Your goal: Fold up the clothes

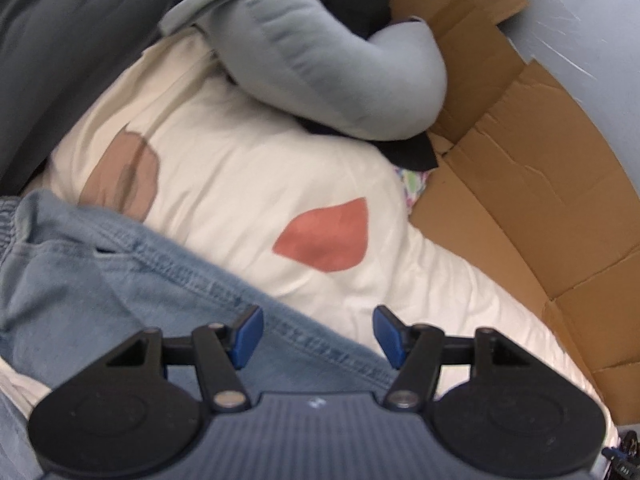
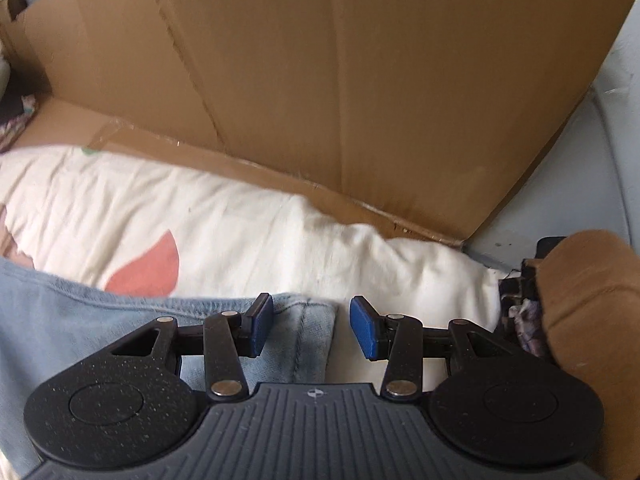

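**Fingers spread on both grippers above the denim**

Fingers of the left gripper (image 1: 318, 336) stand wide apart, holding nothing, with a stitched seam of the blue denim garment (image 1: 120, 280) running beneath them. Fingers of the right gripper (image 2: 312, 330) are likewise spread and empty, poised over a folded edge of the same denim garment (image 2: 120, 320).

Largest in both views is the cream bedding (image 1: 248, 168), printed with a reddish leaf shape (image 1: 324, 236) and a brown one (image 1: 124, 184); the denim lies on top of it, covering its near side. Flattened cardboard (image 2: 340, 80) stands up behind the bedding and borders its far edge. A dark grey fabric (image 1: 60, 40) fills the upper left of the left wrist view. A pale grey sleeve-like garment (image 1: 312, 48) curves across the far end of the bedding, with something black (image 1: 408, 152) under it. A brown padded object (image 2: 588, 312) sits at the right edge of the right wrist view, beside a small heap of patterned cloth (image 2: 524, 324) too blurred to identify.
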Action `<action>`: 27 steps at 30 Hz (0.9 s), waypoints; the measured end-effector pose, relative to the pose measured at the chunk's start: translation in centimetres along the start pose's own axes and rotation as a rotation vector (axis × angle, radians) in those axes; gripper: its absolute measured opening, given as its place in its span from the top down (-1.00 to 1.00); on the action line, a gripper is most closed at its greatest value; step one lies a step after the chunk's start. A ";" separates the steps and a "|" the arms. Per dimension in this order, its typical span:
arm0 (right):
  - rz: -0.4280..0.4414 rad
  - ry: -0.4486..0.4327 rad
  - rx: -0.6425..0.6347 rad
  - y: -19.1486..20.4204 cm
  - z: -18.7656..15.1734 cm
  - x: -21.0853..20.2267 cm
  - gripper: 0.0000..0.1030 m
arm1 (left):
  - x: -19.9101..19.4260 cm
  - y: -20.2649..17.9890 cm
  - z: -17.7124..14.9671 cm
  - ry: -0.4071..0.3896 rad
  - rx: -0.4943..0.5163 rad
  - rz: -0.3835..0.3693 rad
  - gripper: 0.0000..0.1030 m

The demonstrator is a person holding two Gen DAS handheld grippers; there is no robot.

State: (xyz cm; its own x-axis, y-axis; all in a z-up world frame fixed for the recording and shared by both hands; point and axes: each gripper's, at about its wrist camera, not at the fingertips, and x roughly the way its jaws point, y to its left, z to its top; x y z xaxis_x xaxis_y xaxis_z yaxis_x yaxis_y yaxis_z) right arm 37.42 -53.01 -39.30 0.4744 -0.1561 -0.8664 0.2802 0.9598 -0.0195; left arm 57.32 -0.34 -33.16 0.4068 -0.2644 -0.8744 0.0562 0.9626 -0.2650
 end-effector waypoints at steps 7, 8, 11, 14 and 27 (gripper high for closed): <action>0.016 0.000 -0.050 0.4 -0.8 0.7 0.05 | 0.1 0.2 -0.3 0.012 -0.030 -0.001 -0.24; 0.021 -0.002 -0.053 0.4 -0.8 0.8 0.10 | 0.2 0.1 -0.3 0.016 -0.028 0.002 -0.24; 0.023 -0.023 -0.074 0.6 -0.8 0.3 0.42 | 0.5 -0.2 -0.6 0.027 -0.033 0.011 -0.24; 0.021 -0.063 -0.092 0.9 -0.9 -0.9 0.54 | 0.8 -0.3 -0.6 0.033 -0.055 0.014 -0.24; -0.074 -0.302 -0.132 1.3 0.0 -6.4 0.61 | 3.9 -0.2 -1.6 0.108 -0.212 -0.017 -0.06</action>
State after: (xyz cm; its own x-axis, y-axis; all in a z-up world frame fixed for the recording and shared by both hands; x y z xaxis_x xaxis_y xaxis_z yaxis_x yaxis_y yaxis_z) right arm 34.72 -50.78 -33.75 0.6879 -0.2695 -0.6740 0.2219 0.9621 -0.1583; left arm 57.43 -1.64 -37.19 0.3069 -0.2965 -0.9044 -0.1352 0.9270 -0.3498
